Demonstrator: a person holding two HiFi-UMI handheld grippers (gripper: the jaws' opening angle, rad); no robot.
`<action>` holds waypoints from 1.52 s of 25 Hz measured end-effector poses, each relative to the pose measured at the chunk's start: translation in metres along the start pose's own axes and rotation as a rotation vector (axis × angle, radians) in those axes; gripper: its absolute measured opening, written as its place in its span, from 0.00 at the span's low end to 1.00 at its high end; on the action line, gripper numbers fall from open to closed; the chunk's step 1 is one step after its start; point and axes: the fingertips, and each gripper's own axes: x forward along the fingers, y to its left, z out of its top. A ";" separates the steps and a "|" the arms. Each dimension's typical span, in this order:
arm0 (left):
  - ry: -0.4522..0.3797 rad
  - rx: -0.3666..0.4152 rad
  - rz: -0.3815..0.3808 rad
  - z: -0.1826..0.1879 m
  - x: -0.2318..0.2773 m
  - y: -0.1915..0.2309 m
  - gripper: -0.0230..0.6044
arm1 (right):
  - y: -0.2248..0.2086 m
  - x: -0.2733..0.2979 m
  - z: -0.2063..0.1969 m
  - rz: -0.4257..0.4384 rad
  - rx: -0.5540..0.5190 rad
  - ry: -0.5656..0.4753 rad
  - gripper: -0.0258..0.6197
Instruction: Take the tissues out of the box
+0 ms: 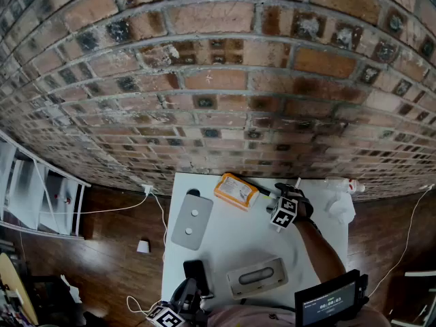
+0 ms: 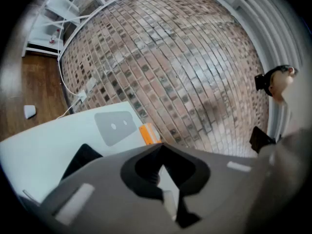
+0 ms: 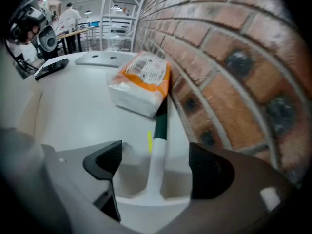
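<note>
Box (image 1: pixel 256 276) sits at worktop (image 1: pixel 225 240) near edge; tissues likely light, soft, tear-prone, so pinch at top slot; left tongs (image 2: pixel 171 201) look closed, right tongs (image 3: pixel 155 162) wide, straddling a pen (image 3: pixel 159 128).

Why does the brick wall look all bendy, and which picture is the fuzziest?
Head view: the wide lens bows the straight brick wall into curves. Left gripper view: the wall bulges like a ball, and this is the fuzziest picture, smeared all over, the left tool most. Right gripper view: the orange pack is fairly sharp, the near bricks soft.
</note>
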 end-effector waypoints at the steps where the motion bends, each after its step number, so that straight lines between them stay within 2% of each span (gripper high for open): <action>1: -0.003 -0.006 0.006 0.006 0.004 0.008 0.04 | -0.002 0.004 0.004 0.064 -0.019 0.018 0.65; 2: -0.007 -0.012 0.012 0.011 0.007 0.016 0.04 | -0.004 0.008 0.007 0.116 -0.033 0.035 0.61; 3: -0.009 -0.016 0.015 0.016 0.011 0.023 0.04 | -0.009 0.011 0.010 0.146 -0.041 0.050 0.46; 4: -0.010 -0.018 0.016 0.020 0.014 0.029 0.04 | -0.014 0.013 0.011 0.154 -0.041 0.061 0.22; 6: -0.006 -0.013 0.011 0.021 0.018 0.037 0.04 | -0.023 0.007 0.006 0.119 -0.034 0.074 0.21; 10: 0.019 0.032 -0.035 0.022 0.028 0.024 0.04 | -0.032 -0.057 -0.030 -0.080 0.055 0.048 0.19; 13: 0.072 0.080 -0.043 0.014 0.030 0.019 0.04 | -0.034 -0.135 -0.073 -0.237 0.225 0.006 0.18; 16: 0.107 0.056 -0.050 0.002 0.032 0.019 0.04 | -0.025 -0.192 -0.145 -0.346 0.435 0.045 0.19; 18: 0.117 0.045 -0.049 -0.003 0.035 0.018 0.04 | -0.017 -0.200 -0.195 -0.366 0.533 0.107 0.19; 20: 0.127 0.048 -0.023 -0.005 0.040 0.019 0.04 | -0.011 -0.195 -0.230 -0.374 0.614 0.121 0.20; 23: 0.130 0.069 -0.005 -0.004 0.042 0.019 0.04 | -0.009 -0.196 -0.254 -0.401 0.702 0.077 0.21; 27: 0.081 0.056 -0.014 0.002 0.032 0.019 0.04 | -0.013 -0.210 -0.264 -0.444 0.705 0.076 0.21; 30: 0.059 0.027 -0.004 -0.001 0.023 0.023 0.04 | -0.015 -0.211 -0.241 -0.457 0.688 0.019 0.21; 32: 0.058 0.023 -0.007 -0.005 0.022 0.023 0.04 | -0.008 -0.198 -0.198 -0.403 0.642 -0.071 0.22; 33: 0.063 0.027 -0.010 -0.006 0.023 0.023 0.04 | -0.003 -0.188 -0.168 -0.353 0.604 -0.124 0.30; 35: 0.078 0.038 -0.012 -0.009 0.027 0.020 0.04 | 0.009 -0.163 -0.100 -0.243 0.496 -0.216 0.57; 38: 0.090 0.058 -0.019 -0.009 0.030 0.015 0.04 | 0.021 -0.121 0.004 -0.108 0.331 -0.311 0.72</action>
